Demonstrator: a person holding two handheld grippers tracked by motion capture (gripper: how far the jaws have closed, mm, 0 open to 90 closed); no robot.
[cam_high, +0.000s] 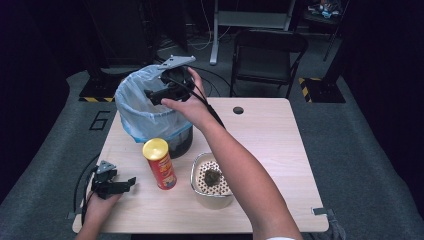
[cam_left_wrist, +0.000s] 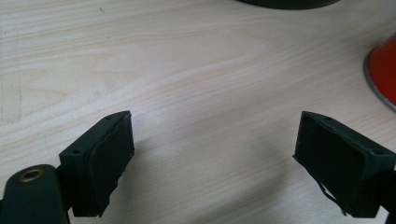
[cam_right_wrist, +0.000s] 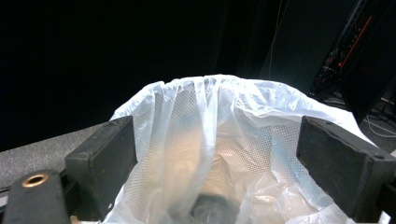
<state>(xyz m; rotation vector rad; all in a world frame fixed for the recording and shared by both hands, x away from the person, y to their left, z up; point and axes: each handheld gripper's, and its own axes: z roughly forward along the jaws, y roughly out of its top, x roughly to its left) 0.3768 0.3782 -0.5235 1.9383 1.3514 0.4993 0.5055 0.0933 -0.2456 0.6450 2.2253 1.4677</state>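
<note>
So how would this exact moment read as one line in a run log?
right gripper: open over bagged bin | left gripper: open, on table | chip can: upright

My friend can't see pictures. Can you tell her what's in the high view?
A person's right hand-held gripper, jaws open, hangs over a bin lined with a pale plastic bag on a wooden table. Nearer stand a red chip can with a yellow lid and a white mesh basket; the left hand-held gripper rests low.

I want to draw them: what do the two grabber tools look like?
Both are black. The right gripper has a grey three-cornered plate on top and black cables trailing. The left gripper has a smaller grey plate. Its pads are blocky black rectangles.
</note>
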